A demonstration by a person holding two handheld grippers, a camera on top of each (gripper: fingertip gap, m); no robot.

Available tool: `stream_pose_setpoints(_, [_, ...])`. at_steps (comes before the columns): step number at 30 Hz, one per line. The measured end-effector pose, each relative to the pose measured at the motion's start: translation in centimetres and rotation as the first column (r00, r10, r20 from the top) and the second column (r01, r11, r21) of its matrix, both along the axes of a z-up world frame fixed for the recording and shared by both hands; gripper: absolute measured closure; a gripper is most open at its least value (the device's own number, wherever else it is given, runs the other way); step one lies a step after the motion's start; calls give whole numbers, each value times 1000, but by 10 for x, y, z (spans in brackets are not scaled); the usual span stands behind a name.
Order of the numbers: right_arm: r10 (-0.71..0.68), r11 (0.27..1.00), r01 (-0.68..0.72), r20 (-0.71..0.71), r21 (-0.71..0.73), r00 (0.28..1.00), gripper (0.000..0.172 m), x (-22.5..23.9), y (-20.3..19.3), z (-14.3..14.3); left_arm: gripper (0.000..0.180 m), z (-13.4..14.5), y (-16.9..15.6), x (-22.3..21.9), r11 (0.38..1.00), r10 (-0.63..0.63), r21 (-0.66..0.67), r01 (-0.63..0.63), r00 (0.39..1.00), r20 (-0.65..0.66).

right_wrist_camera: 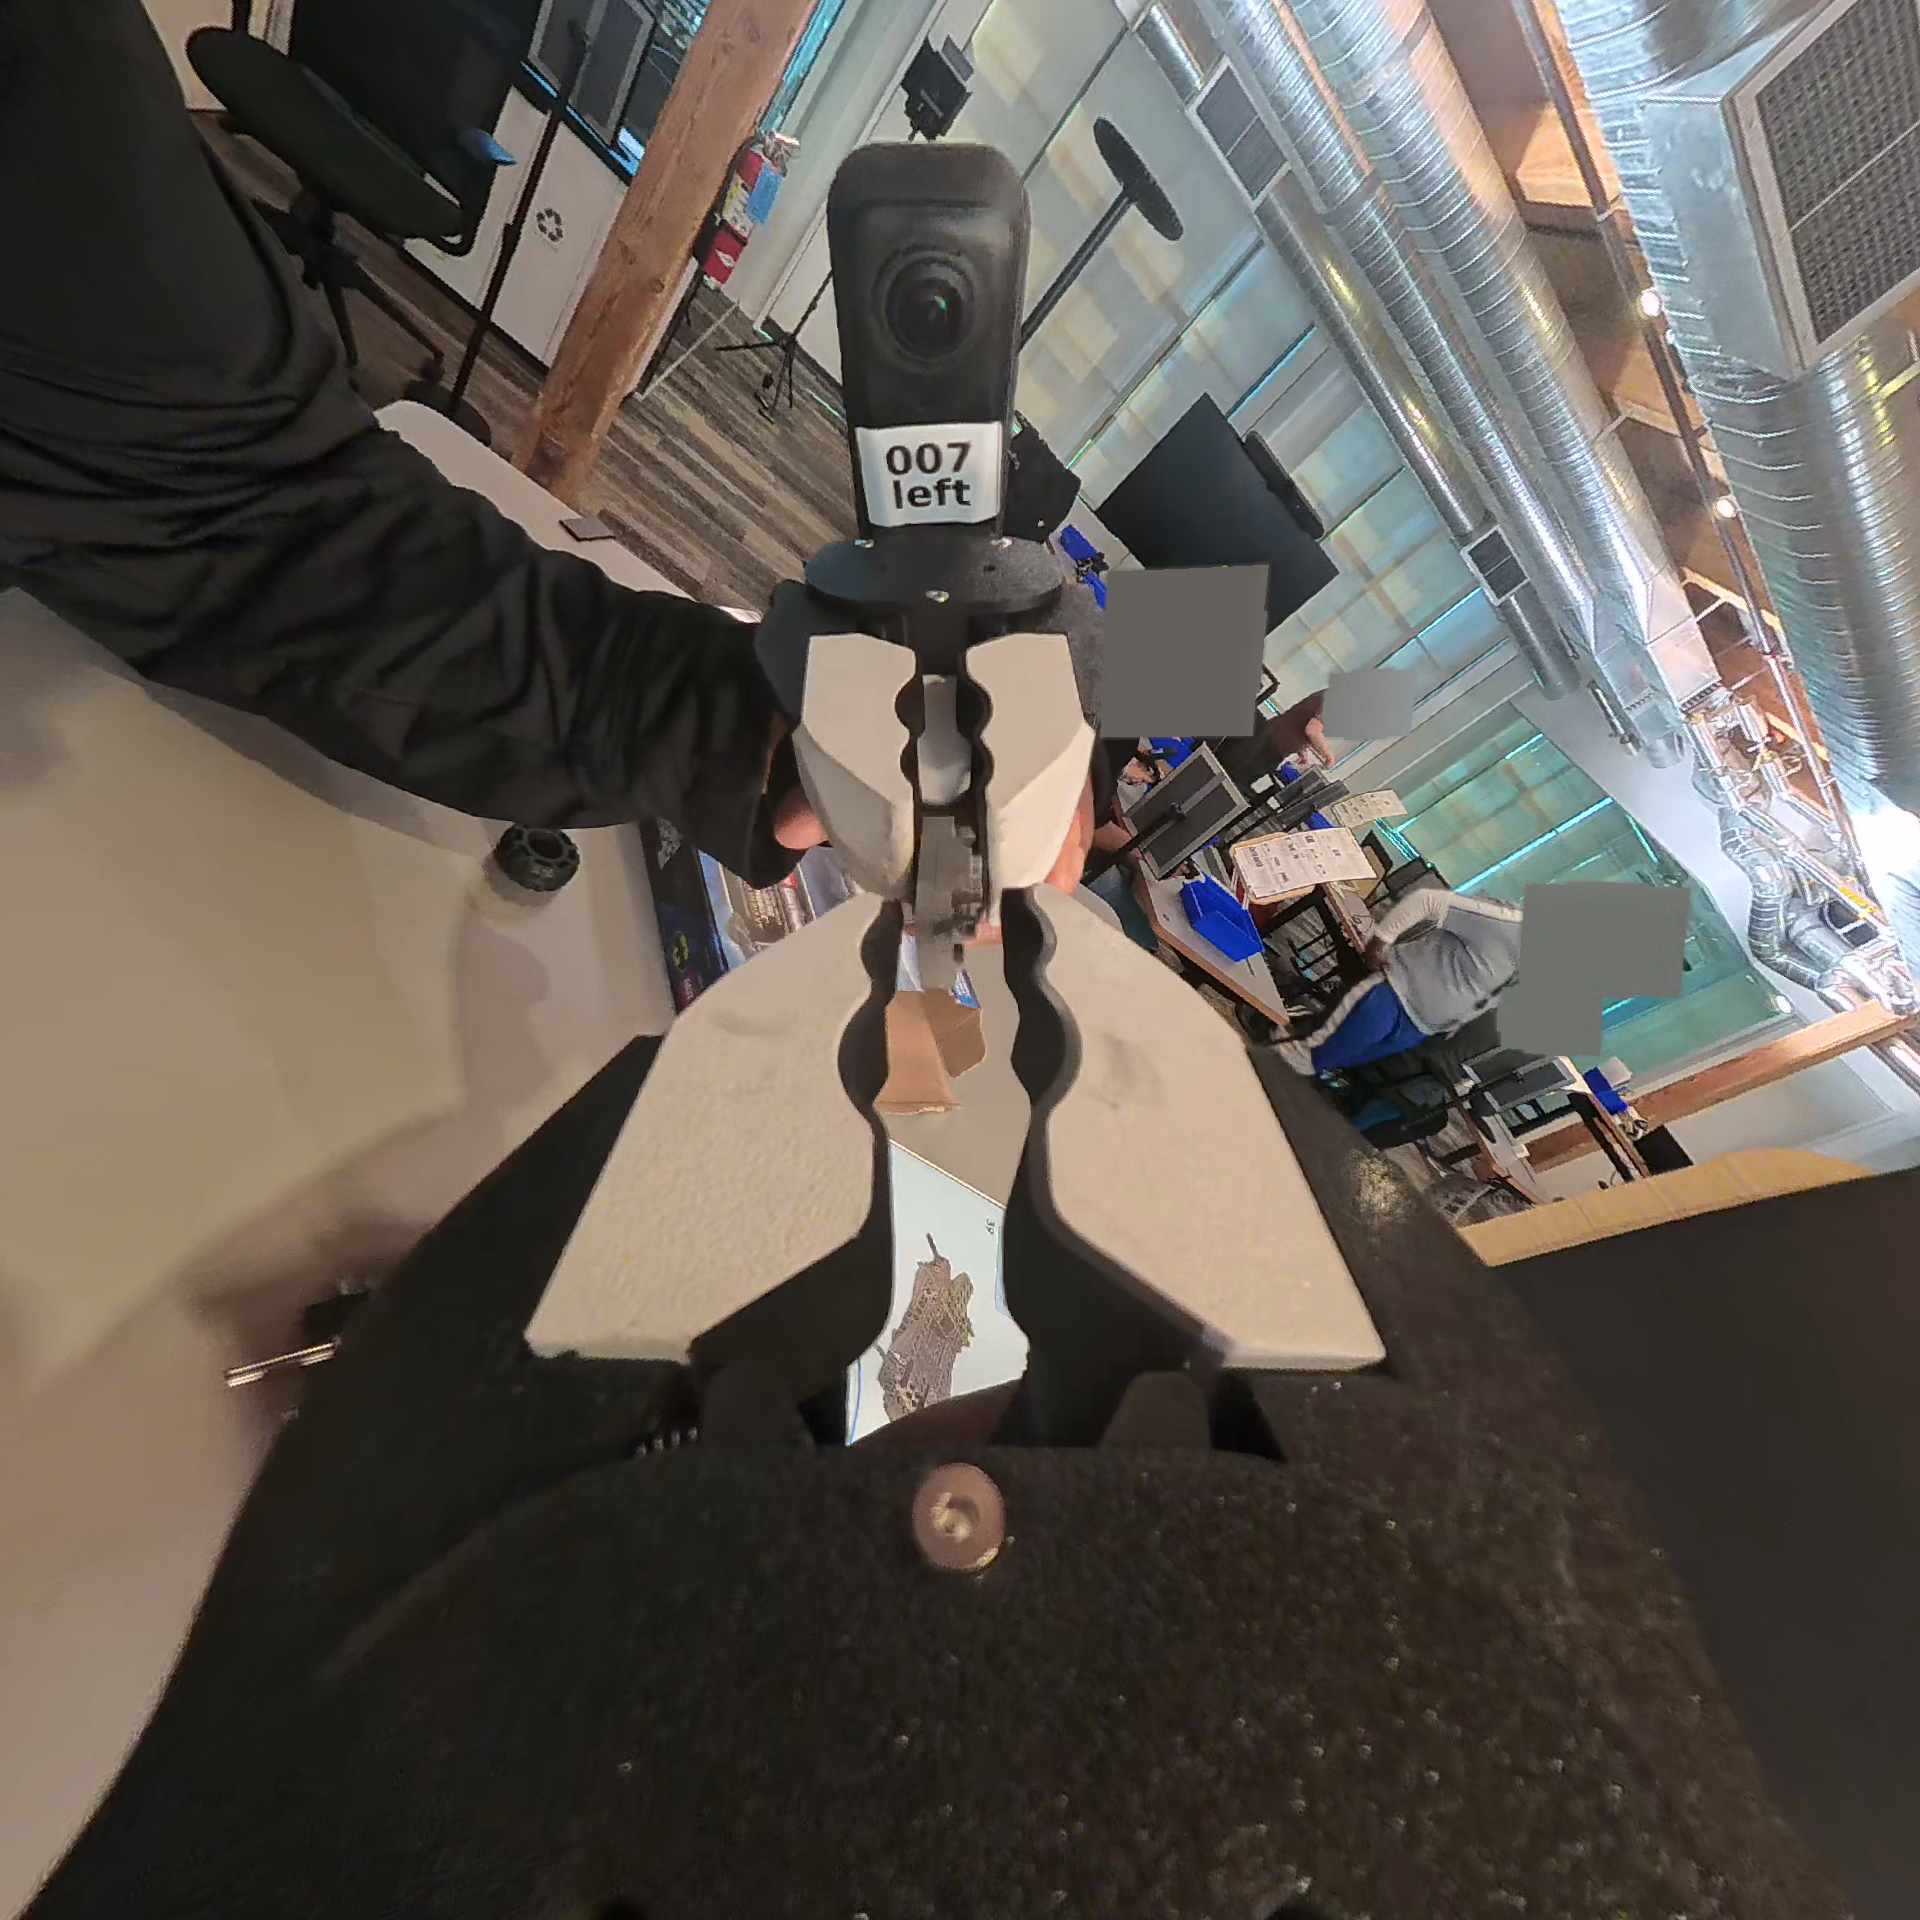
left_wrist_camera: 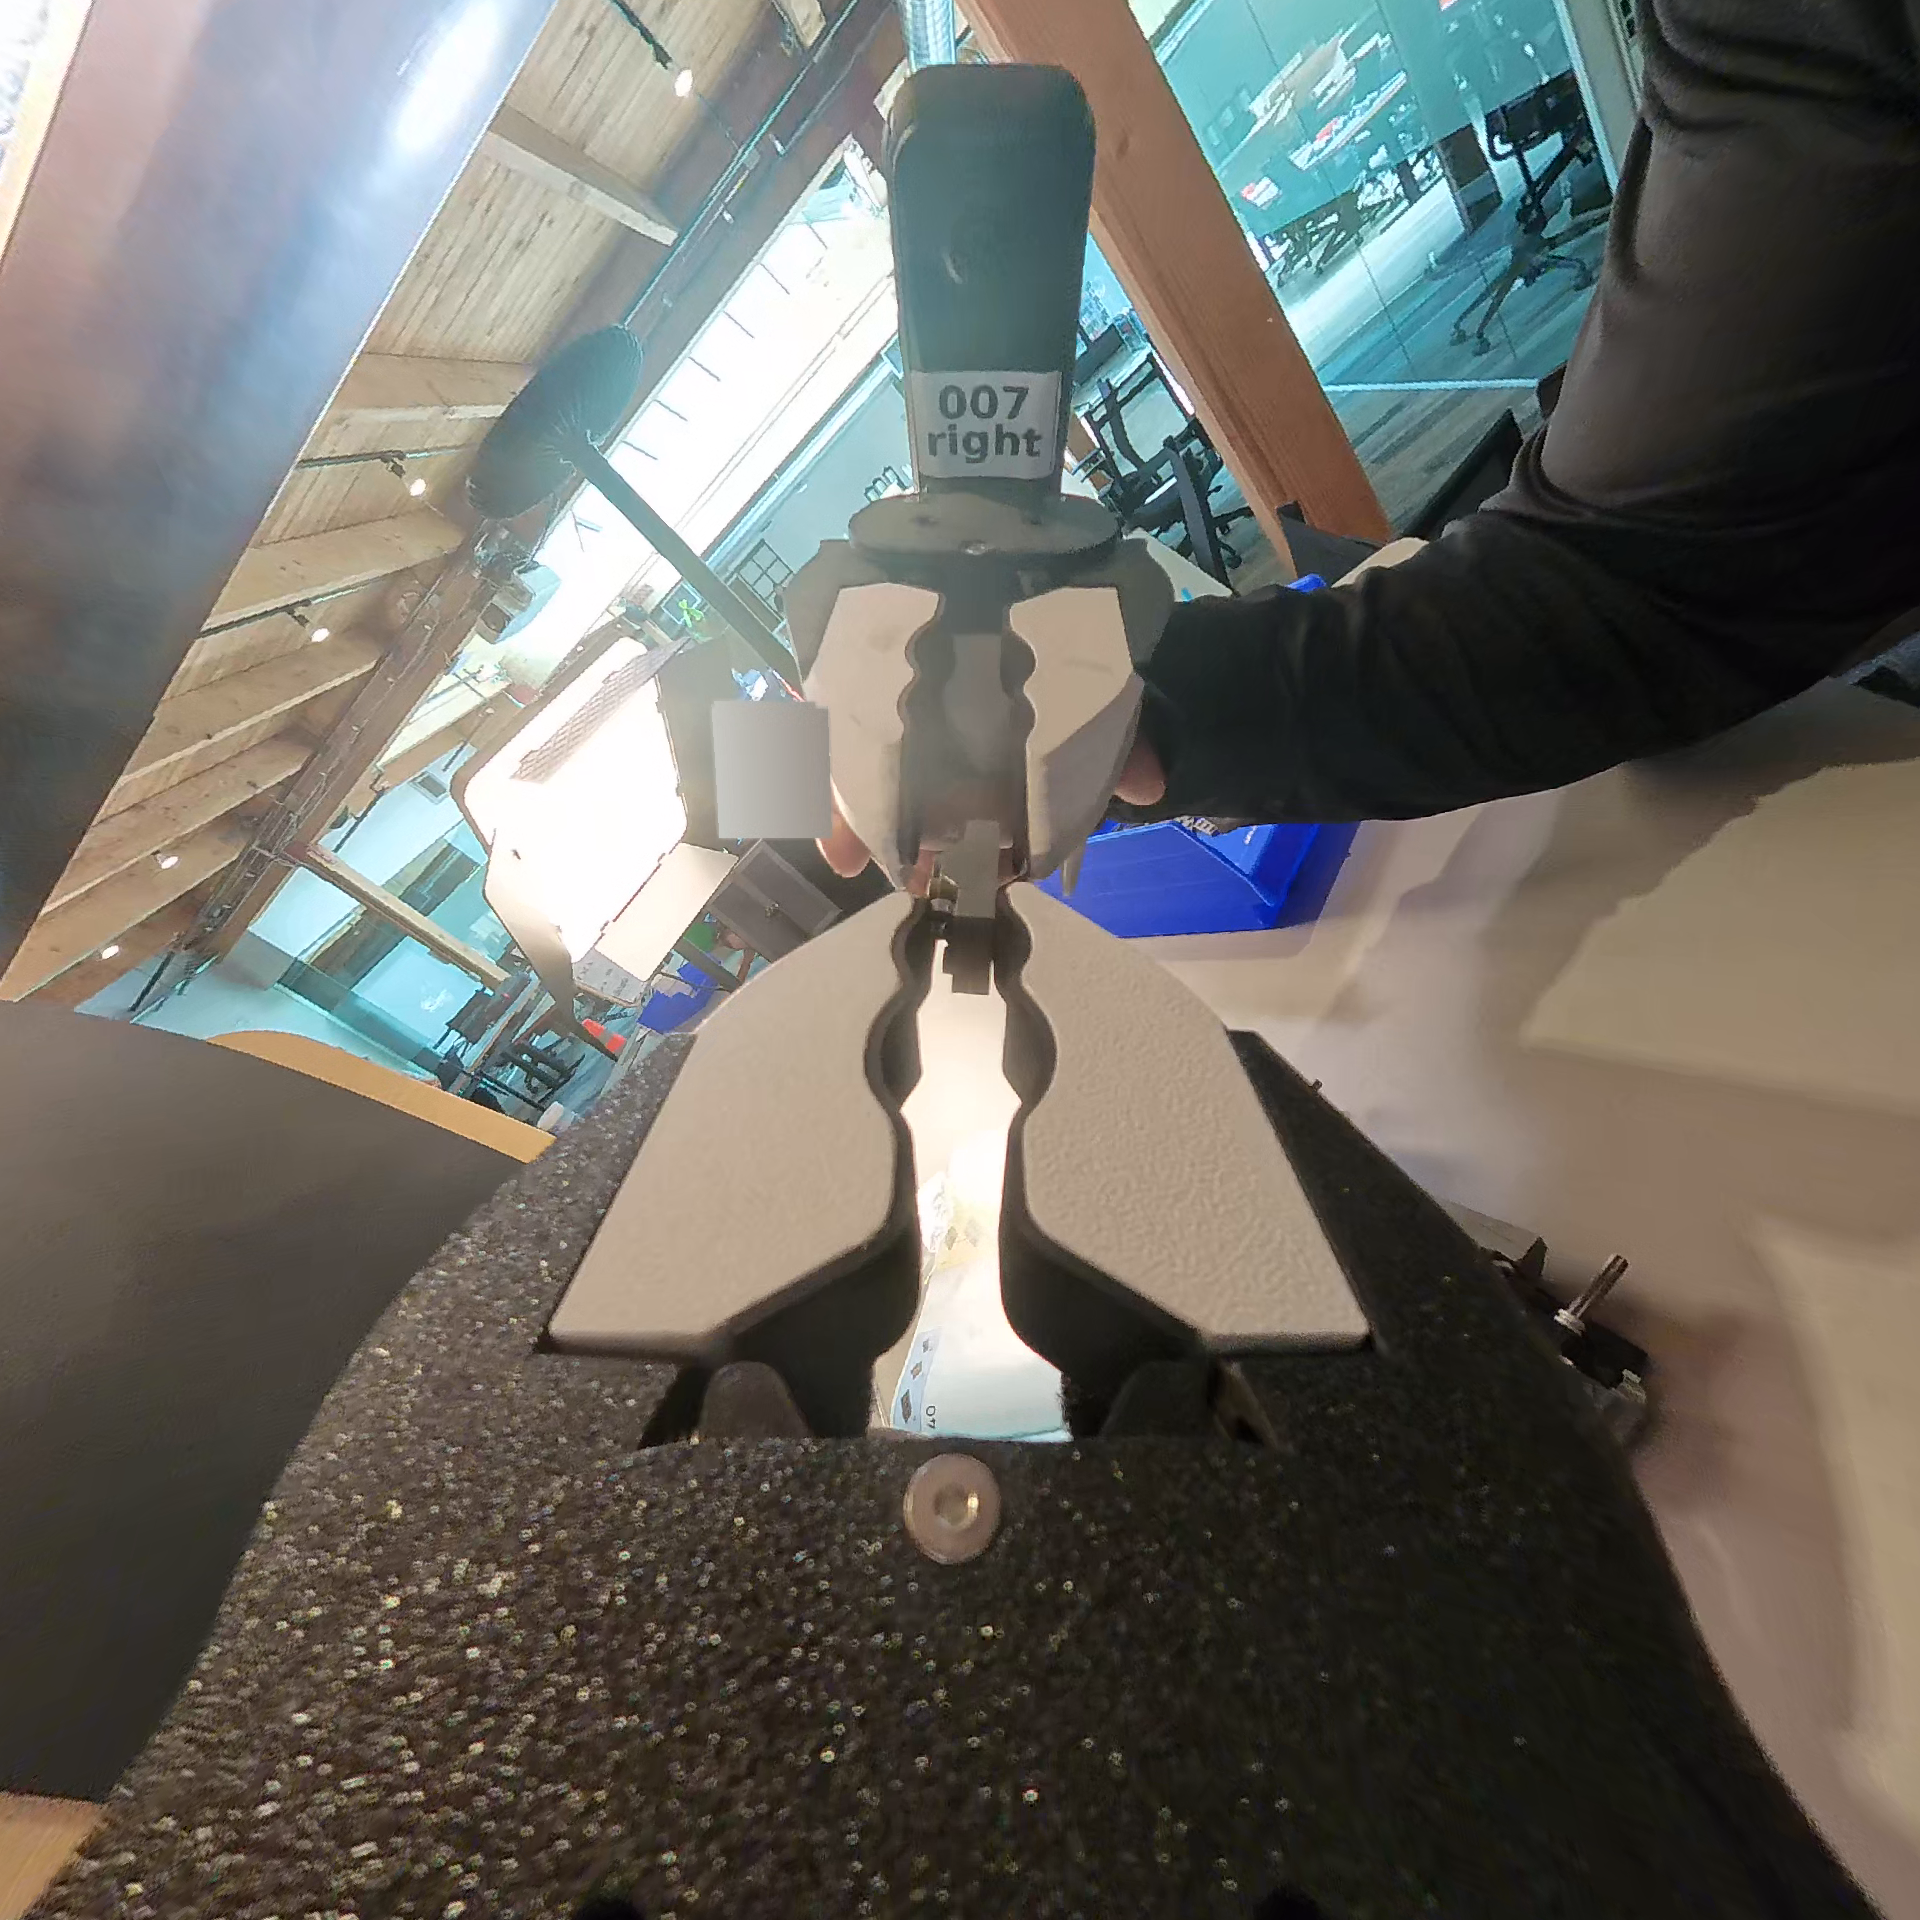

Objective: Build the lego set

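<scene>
Facing tip to tip, left gripper (left_wrist_camera: 954, 940) and right gripper (right_wrist_camera: 961, 940), stepped grey brick assembly (left_wrist_camera: 971, 925) between both

We see our right gripper (right_wrist_camera: 951, 935) meeting our left gripper (right_wrist_camera: 945, 821) tip to tip over a white table (right_wrist_camera: 260, 987). A small grey block piece (right_wrist_camera: 940, 914) sits gripped in the left one's fingers and reaches between the right one's parted fingers. A black wheel (right_wrist_camera: 535, 857) lies nearby.
</scene>
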State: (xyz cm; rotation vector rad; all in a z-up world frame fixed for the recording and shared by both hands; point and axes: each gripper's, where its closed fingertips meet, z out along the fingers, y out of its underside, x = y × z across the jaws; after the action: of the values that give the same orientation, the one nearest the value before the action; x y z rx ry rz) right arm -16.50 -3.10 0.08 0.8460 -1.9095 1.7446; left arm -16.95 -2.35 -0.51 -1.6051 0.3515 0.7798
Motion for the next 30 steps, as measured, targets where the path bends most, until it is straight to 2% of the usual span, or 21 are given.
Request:
stream_pose_setpoints(13, [-8, 1000, 9, -38, 19, 999, 160, 2, -4, -2, 169, -1, 0, 1, 1000, 18, -22, -18, 1000, -21])
stream_pose_setpoints(16, [-11, 1000, 11, -29, 21, 1000, 160, -1, -3, -2, 168, -1, 1, -1, 999, 44, -17, -45, 998, -46])
stream_pose_setpoints(23, [25, 999, -24, -8, 23, 1000, 160, 2, -2, -3, 169, -2, 2, 2, 1000, 0, -3, 0, 999, -39])
stream_pose_setpoints(30, [15, 1000, -15, 11, 25, 1000, 160, -4, -5, -6, 169, -6, -1, -5, 1000, 27, -13, -27, 999, -32])
